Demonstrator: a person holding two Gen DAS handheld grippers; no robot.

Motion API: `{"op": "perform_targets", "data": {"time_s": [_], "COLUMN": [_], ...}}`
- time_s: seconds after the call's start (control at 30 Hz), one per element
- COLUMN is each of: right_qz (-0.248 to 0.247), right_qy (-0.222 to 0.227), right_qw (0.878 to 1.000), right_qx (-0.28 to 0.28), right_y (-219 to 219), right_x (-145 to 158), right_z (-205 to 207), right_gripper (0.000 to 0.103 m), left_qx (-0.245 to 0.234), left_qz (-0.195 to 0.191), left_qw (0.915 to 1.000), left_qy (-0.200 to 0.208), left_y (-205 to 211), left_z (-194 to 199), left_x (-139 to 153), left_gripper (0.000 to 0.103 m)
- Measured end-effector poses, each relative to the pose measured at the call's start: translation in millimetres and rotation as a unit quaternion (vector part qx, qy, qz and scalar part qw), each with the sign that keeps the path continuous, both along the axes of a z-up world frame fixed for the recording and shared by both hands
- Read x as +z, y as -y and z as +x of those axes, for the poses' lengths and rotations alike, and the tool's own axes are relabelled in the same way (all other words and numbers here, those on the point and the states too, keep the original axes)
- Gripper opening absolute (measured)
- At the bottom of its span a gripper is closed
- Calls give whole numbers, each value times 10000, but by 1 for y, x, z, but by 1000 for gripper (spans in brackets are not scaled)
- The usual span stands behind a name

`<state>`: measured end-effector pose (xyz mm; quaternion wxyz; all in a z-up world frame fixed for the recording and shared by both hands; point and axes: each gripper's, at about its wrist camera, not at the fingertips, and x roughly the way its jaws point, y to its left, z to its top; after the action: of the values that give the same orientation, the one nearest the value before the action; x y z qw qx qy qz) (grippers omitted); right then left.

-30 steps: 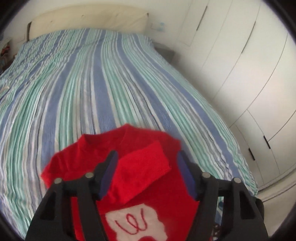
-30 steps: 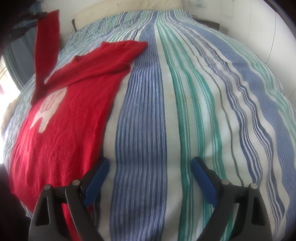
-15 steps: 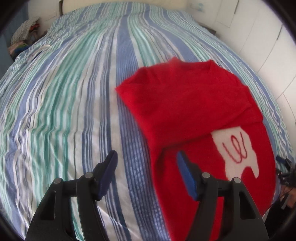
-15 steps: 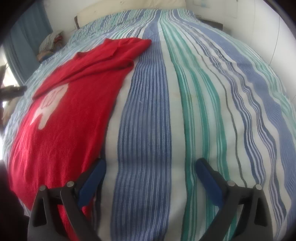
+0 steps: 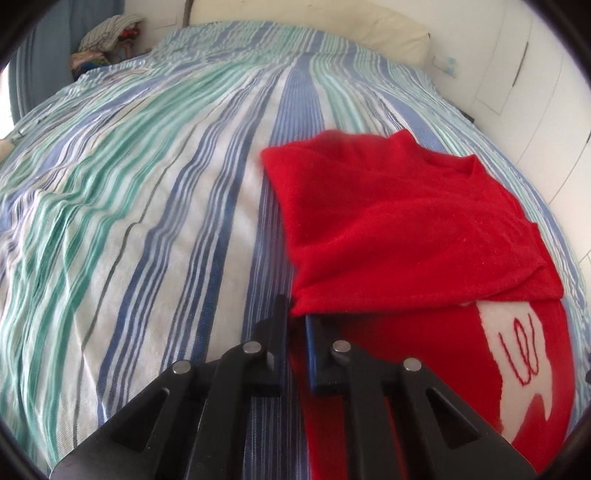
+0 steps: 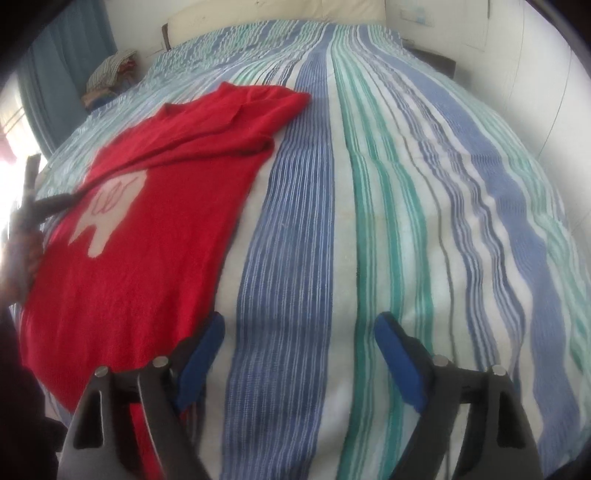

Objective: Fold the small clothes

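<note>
A small red sweater (image 5: pixel 399 236) with a white patch and red squiggle (image 5: pixel 517 354) lies flat on the striped bed, its sleeves folded across the chest. My left gripper (image 5: pixel 295 321) is shut on the sweater's left edge, just below the folded sleeve. In the right wrist view the sweater (image 6: pixel 155 206) lies to the left. My right gripper (image 6: pixel 295 332) is open and empty above the bedspread, beside the sweater's lower right corner. The left gripper (image 6: pixel 55 201) shows there at the sweater's far edge.
The blue, green and white striped bedspread (image 5: pixel 147 206) covers the whole bed. A pile of clothes (image 5: pixel 107 40) sits past the far left corner. A cream pillow (image 5: pixel 332 26) lies at the head. White wardrobe doors (image 5: pixel 535 81) stand on the right.
My left gripper let go of the raised sleeve, which now lies folded on the chest. It moved to the sweater's left edge and shut on it. My right gripper stayed open, hardly moving.
</note>
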<state>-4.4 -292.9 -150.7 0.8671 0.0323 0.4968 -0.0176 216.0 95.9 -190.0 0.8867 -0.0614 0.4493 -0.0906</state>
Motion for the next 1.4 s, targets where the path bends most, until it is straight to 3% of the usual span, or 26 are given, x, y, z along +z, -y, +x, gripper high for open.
{"op": "perform_targets", "data": {"time_s": [0.1, 0.17, 0.23, 0.3, 0.37, 0.5, 0.57, 0.6, 0.73, 0.83, 0.9, 1.0, 1.07, 1.1, 1.13, 1.2, 1.3, 1.4], "right_qz": [332, 1061, 2055, 2923, 3451, 3658, 3807, 3591, 3037, 2456, 2282, 2348, 2368, 2307, 2176, 1721, 852, 346], "right_qy": [82, 47, -169, -555, -886, -1263, -1266, -1178, -555, -817, -920, -701, -591, -515, -418, -219, -51, -122], "right_qw": [9991, 9938, 9782, 9547, 9333, 9136, 9043, 9136, 9435, 9604, 9643, 9652, 9660, 9687, 9732, 9846, 9955, 9960], "right_qx": [241, 318, 235, -63, -444, -1249, -1458, -1498, -1200, -1033, -980, -909, -856, -758, -614, -219, 408, 821], "right_y": [2, 1, 2, 3, 2, -3, -7, -9, -25, -33, -35, -33, -29, -27, -25, -23, -24, -30], "right_x": [40, 62, 66, 48, 22, -20, -34, -31, 4, -9, -25, -22, -12, -3, 7, 28, 45, 40], "right_z": [34, 72, 116, 160, 197, 229, 230, 229, 203, 200, 202, 197, 188, 181, 171, 149, 100, 48], "right_gripper": [70, 66, 61, 52, 48, 47, 28, 4, 4, 4, 4, 15, 27, 33, 39, 46, 59, 59], "left_qx": [53, 68, 67, 67, 61, 63, 70, 73, 96, 83, 52, -39, -73, -58, -33, -59, -263, -613], "left_qz": [-245, -322, -336, -320, -279, -323, -393, -426, -535, -379, -233, -187, -219, -215, -191, -175, -189, -101], "left_qw": [9997, 9995, 9994, 9995, 9996, 9995, 9992, 9991, 9985, 9992, 9997, 9996, 9989, 9986, 9985, 9989, 9984, 9959], "left_qy": [-27, -25, -22, -18, -7, 11, 4, 1, -17, -20, -42, -228, -416, -489, -508, -420, -470, -650], "left_y": [-6, -9, -9, -9, -8, -10, -12, -13, -16, -12, -8, -10, -17, -22, -27, -34, -34, -6], "left_z": [2, 3, 3, 2, 2, 2, 2, 2, 3, 2, 2, 2, -7, -15, -27, -58, -101, -140], "left_x": [-6, -7, -7, -8, -7, -9, -10, -10, -13, -11, -8, -1, 8, 14, 21, 38, 59, 68], "left_gripper": [10, 10, 10, 10, 10, 10, 10, 10, 10, 11, 11, 15, 25, 38, 51, 66, 73, 84]}}
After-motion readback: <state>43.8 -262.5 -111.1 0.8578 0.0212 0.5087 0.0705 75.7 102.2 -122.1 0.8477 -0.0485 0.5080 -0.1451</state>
